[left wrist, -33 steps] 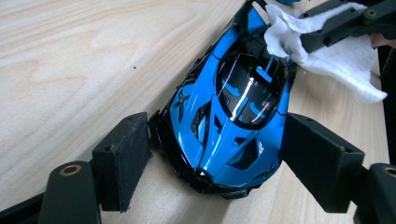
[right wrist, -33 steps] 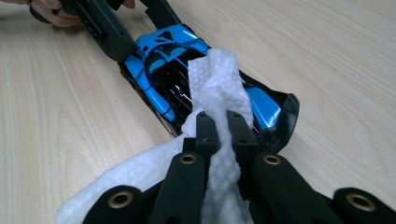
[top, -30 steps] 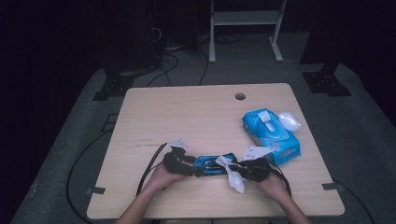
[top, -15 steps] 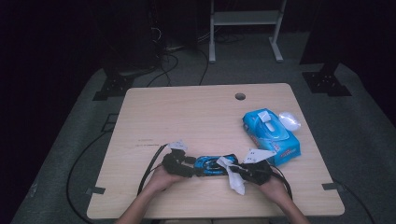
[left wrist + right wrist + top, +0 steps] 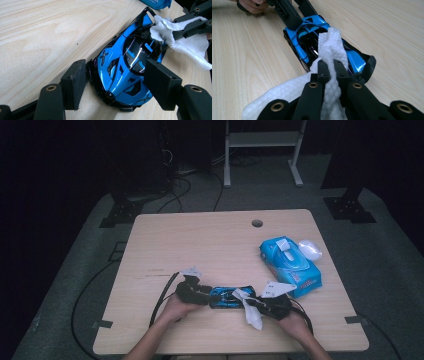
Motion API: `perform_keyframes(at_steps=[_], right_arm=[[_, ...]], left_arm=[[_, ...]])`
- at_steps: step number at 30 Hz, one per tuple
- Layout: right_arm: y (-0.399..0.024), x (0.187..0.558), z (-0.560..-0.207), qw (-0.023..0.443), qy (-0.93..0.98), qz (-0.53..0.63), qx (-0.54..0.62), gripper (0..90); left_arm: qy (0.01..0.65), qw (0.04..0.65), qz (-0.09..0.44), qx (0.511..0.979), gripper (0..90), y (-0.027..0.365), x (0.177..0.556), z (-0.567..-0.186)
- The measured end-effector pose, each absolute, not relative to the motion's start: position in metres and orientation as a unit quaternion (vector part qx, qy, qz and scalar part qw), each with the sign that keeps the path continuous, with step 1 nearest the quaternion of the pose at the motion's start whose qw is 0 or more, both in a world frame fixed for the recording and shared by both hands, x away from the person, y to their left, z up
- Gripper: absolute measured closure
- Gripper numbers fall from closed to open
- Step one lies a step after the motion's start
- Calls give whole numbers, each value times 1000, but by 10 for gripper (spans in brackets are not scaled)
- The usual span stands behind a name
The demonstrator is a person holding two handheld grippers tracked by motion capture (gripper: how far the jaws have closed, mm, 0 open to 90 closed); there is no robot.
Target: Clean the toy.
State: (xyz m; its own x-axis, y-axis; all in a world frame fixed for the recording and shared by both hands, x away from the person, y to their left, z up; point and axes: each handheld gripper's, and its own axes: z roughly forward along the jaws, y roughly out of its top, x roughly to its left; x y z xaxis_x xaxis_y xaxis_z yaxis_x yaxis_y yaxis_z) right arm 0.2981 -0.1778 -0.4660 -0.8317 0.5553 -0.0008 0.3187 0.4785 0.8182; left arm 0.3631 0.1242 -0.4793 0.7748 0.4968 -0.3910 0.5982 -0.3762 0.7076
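High view, nearest the person: two forearms come in from the bottom edge, each hand holding a pair of tongs low over the near part of the table (image 5: pixel 165 245). Between them lies a blue toy car (image 5: pixel 227 297), flat on the wood close to the near edge, its long axis running across the table from one hand to the other. Its nose points toward the left tongs (image 5: pixel 204 295) and its tail, with the black rear wing, toward the right tongs (image 5: pixel 255 304).

From the left gripper view, the left tongs (image 5: pixel 113 86) sit at the car's (image 5: pixel 125 67) nose, one black pad on each flank. Their jaws have just been closing with the car between them; the pad at picture left lies against the car's black edge, the other at or just off the bodywork, and a firm grip cannot be told. The nose comes toward this camera and the body slants away up and to the right.

From the right gripper view, the right tongs (image 5: pixel 331 70) are clamped narrow on a white wipe (image 5: pixel 329 50). The wipe drapes forward over the car's (image 5: pixel 305 27) rear and dark cabin glass, touching it, while loose cloth hangs toward the camera.

Farther back on the right side of the table lies a blue wipes pack (image 5: pixel 289 265), well apart from the car, with a pale crumpled piece (image 5: pixel 310 249) just beyond it
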Motion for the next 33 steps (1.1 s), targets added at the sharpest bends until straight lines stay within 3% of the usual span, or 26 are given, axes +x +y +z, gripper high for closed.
perform_keyframes(at_steps=[12, 33], right_arm=[[-177, 289, -467, 156, 852, 440, 238, 857], [-177, 280, -468, 157, 851, 444, 232, 855]], left_arm=[[325, 457, -60, 826, 316, 120, 359, -481], [280, 468, -22, 838, 462, 129, 348, -473]])
